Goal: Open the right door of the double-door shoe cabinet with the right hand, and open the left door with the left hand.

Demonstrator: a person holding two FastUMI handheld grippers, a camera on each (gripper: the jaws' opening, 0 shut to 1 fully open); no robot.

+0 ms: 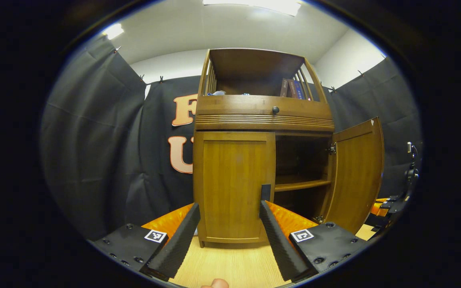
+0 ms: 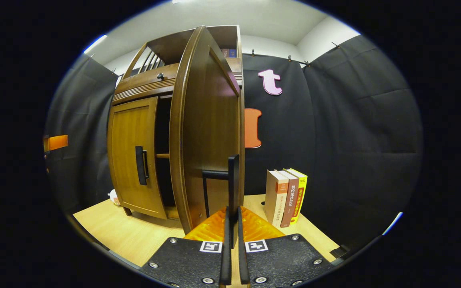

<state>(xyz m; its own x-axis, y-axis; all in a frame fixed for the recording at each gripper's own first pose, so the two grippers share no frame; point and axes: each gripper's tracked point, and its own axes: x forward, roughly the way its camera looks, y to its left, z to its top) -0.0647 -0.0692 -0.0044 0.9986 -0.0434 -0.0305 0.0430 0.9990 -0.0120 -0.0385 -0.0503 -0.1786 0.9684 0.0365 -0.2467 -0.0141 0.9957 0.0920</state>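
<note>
Right door (image 2: 208,132) swung wide open; right gripper (image 2: 232,218) pinches its handle (image 2: 232,180), fingers pressed nearly together. Left door (image 1: 234,186) closed, on the cabinet (image 1: 262,116) standing on the floor. Left gripper (image 1: 228,228) spread wide, handle (image 1: 265,192) by its right finger. Judgement: centre fingers round that handle, close firmly, then pull along the hinge arc, not straight back.

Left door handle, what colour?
Black, a vertical bar handle on the closed brown wooden left door; clearest in the right gripper view.
</note>
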